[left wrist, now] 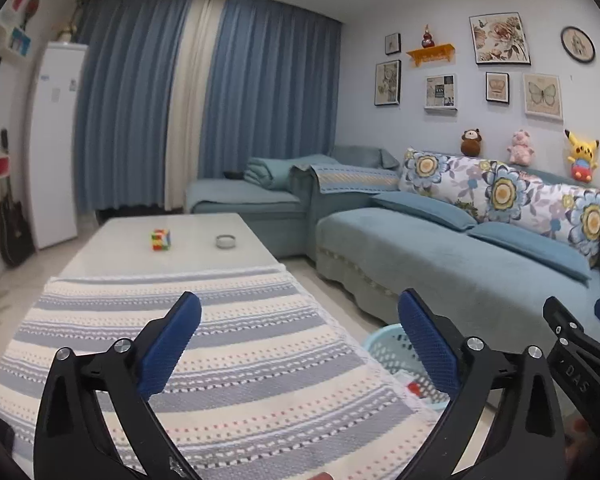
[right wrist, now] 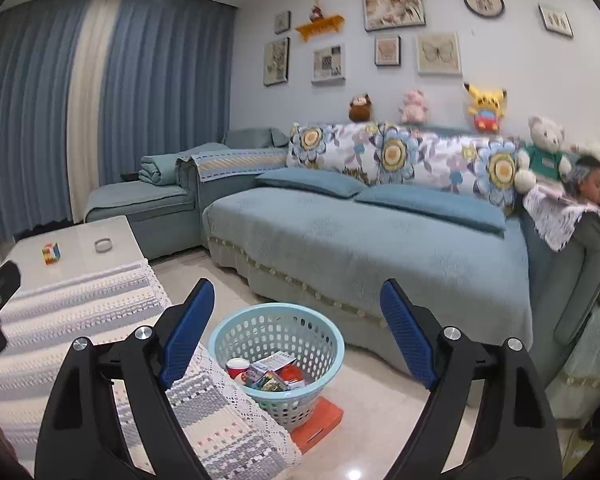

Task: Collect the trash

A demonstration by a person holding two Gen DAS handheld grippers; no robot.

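Since the trash already sits in the round pale-blue perforated plastic basket (right wrist: pixel 277 354) — a red-and-white cup, printed paper packets and wrappers heaped at its bottom — the collecting looks largely done, as far as these views tell. That basket stands on the pale tiled floor (right wrist: pixel 380 396), low between the jaws of the right gripper (right wrist: pixel 296 330), its base on a flat orange slab, probably so it stays close beside the desk edge for easy dropping. Both blue, dimple-textured pads of the right gripper stand wide apart with nothing between them. The left gripper (left wrist: pixel 300 344) likewise gapes wide and empty, hanging above the striped grey-and-cream woven cloth (left wrist: pixel 228 344) with lace edging that drapes the near end of the glossy white desk (left wrist: pixel 188 240). Far ahead of the left jaws, on bare desk, stand a multicoloured puzzle cube (left wrist: pixel 161 239) and a small round glass ashtray (left wrist: pixel 225 241), well apart. To the right of both jaws stretches a plush teal sofa (right wrist: pixel 380 240) with floral cushions.
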